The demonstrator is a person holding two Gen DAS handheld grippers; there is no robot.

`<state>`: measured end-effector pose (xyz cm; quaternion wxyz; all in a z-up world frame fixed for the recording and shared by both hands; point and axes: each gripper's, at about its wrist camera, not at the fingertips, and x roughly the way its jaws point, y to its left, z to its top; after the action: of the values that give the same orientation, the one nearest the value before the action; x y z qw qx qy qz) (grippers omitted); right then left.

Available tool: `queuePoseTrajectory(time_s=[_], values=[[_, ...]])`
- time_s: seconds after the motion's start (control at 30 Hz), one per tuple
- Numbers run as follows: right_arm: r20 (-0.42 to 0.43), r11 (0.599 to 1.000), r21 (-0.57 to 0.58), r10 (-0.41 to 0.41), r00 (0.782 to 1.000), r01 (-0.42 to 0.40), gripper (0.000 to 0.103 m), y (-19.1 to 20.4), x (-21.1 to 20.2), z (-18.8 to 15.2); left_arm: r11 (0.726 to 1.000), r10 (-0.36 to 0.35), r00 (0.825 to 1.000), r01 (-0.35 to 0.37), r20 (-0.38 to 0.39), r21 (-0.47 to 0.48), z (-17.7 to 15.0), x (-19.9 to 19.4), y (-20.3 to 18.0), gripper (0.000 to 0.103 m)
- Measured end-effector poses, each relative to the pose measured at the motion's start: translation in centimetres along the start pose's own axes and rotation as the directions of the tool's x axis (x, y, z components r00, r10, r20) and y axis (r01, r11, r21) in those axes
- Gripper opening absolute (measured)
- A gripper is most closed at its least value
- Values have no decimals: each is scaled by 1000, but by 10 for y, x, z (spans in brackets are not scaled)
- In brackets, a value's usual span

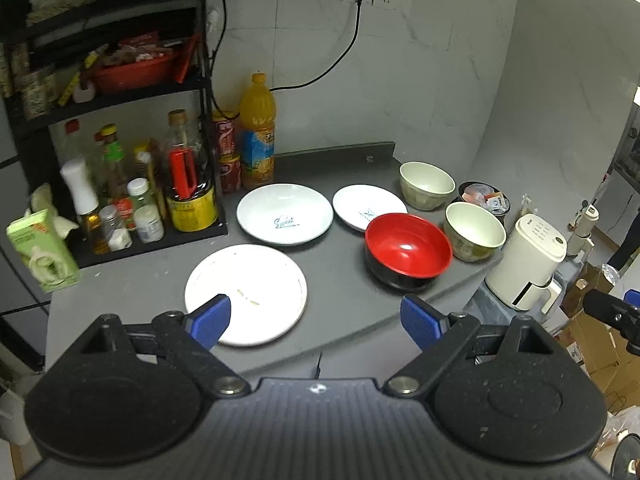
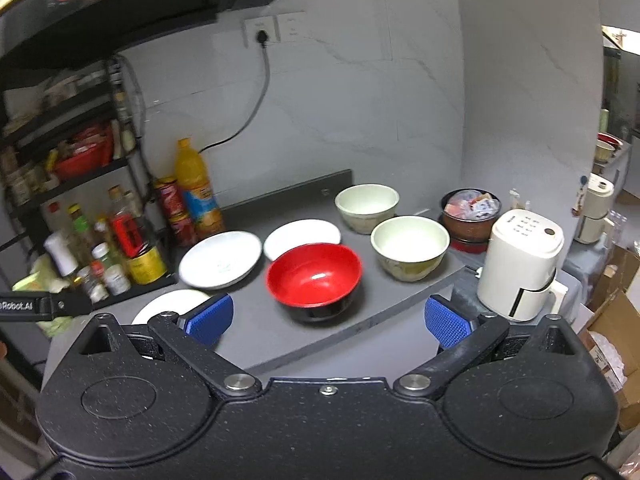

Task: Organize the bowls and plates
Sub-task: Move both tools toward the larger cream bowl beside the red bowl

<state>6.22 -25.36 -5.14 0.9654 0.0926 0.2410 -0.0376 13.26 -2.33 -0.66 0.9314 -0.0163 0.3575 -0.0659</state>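
the counter is plain dark grey. at its 6 o'clock lies a plain white plate; at 12 a white dish with blue script lettering, and beside it a white dish with a faint blue mark. at 3 o'clock sits a bowl, red inside, black outside, near two pale cream-green bowls. the left hand-held gripper is black with blue pads.
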Motion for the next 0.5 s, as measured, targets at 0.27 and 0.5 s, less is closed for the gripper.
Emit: queuePoseTrajectory(time_s=[0.27,0.5], values=[[-18,998,36,-44,999,45,103,9,41,15,999,-8,1000,9,-22,38,41,49,11,91],[-46,997,38,-64,997,66,103,19,73,27,999,-11,999,13,-53,45,62,81,21,91]])
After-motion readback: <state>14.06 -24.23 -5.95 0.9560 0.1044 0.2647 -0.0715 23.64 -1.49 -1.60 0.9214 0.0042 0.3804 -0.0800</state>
